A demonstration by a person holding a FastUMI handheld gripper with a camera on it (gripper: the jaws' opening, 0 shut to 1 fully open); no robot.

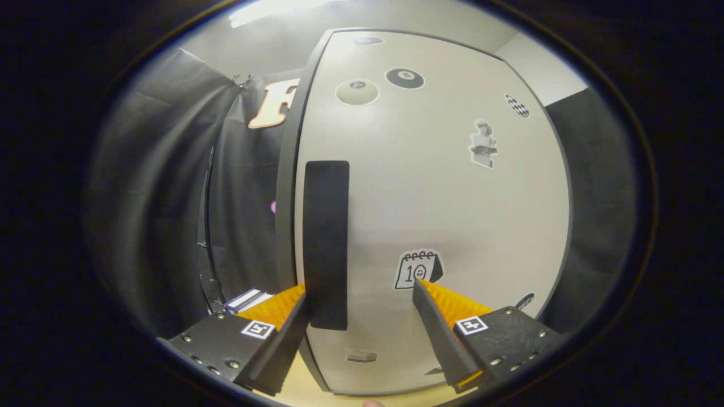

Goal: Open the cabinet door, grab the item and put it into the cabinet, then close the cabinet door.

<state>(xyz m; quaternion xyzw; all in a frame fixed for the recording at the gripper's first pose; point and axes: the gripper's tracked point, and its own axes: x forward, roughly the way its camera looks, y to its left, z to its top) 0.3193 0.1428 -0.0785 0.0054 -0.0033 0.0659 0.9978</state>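
Observation:
A white cabinet door [430,203] with several stickers stands close in front of me, shut against its dark frame. A tall black handle [326,243] runs down the door's left side. My gripper [362,291] is open, its fingers spread wide. The left finger's tip [297,302] sits at the handle's left edge by the door's rim, and the right finger [421,291] rests near a calendar sticker [418,270]. The lower part of the handle lies between the fingers. Neither finger presses on it.
A small white and blue box [246,301] lies to the left, beyond the left finger, on a light wooden surface [300,384]. Black cloth walls [169,186] hang on both sides of the cabinet.

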